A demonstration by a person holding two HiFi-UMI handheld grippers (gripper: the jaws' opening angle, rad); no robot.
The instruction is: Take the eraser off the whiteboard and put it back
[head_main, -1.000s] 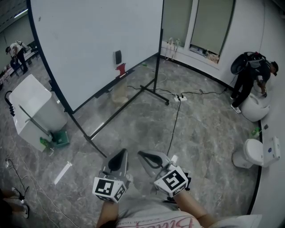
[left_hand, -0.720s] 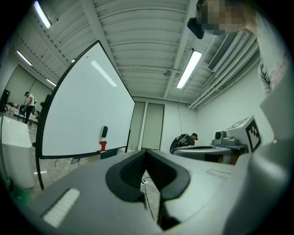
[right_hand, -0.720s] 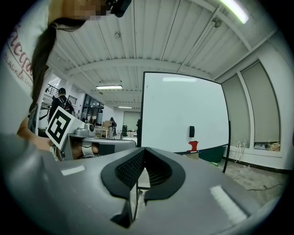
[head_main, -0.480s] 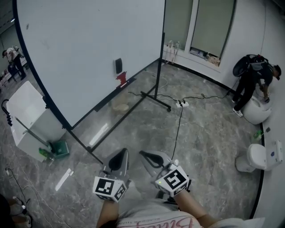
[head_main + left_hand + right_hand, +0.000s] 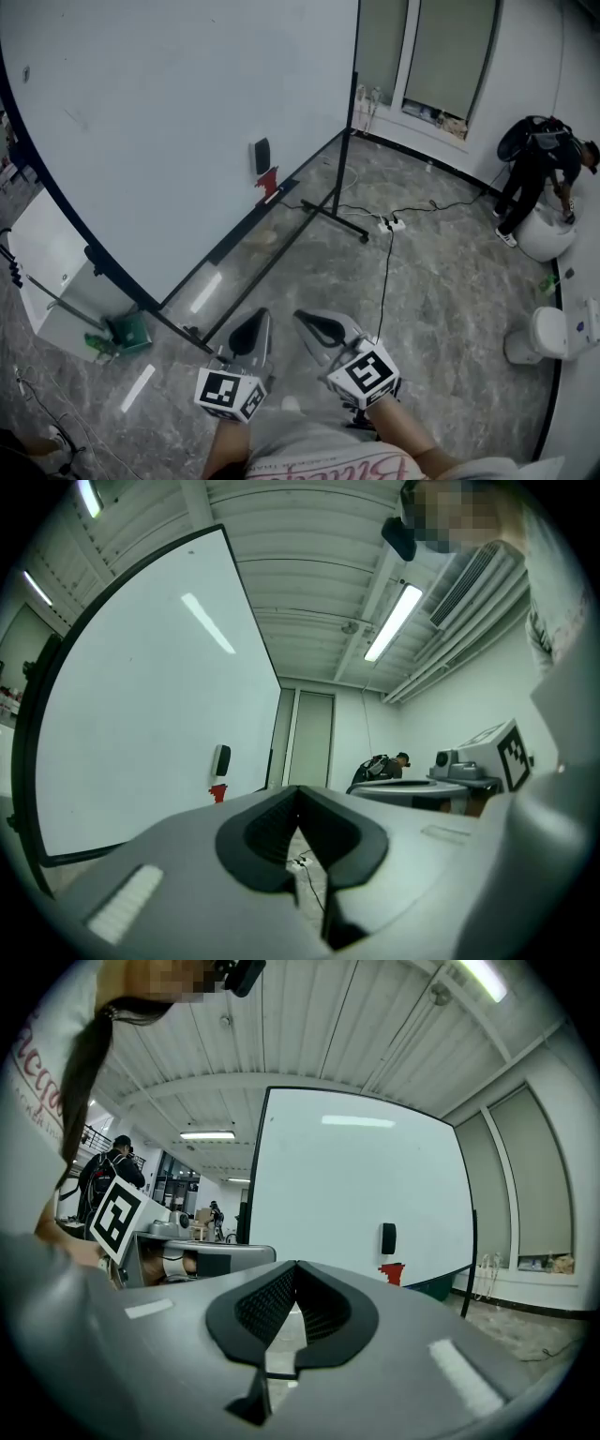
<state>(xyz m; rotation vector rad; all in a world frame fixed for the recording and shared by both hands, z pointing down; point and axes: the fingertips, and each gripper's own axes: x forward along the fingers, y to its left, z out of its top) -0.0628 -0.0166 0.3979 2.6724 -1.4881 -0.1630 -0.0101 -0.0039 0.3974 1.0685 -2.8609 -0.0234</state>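
Observation:
The dark eraser [image 5: 261,156] sticks upright on the big whiteboard [image 5: 169,103], just above a small red object [image 5: 270,179] near the board's lower edge. It also shows as the eraser [image 5: 221,759] in the left gripper view and the eraser [image 5: 388,1237] in the right gripper view. Both grippers are held level, side by side, low in the head view and well short of the board. My left gripper [image 5: 259,319] [image 5: 298,806] is shut with nothing in it. My right gripper [image 5: 302,321] [image 5: 293,1283] is shut and empty too.
The whiteboard stand's black foot [image 5: 333,220] reaches across the grey floor. A power strip [image 5: 392,225] with a black cable lies beyond it. A white box [image 5: 42,272] and a green item [image 5: 127,333] sit at the left. A person [image 5: 539,169] bends over at the far right.
Both grippers and the head camera have come closer to the whiteboard, so the board and eraser look bigger. The jaws stayed shut.

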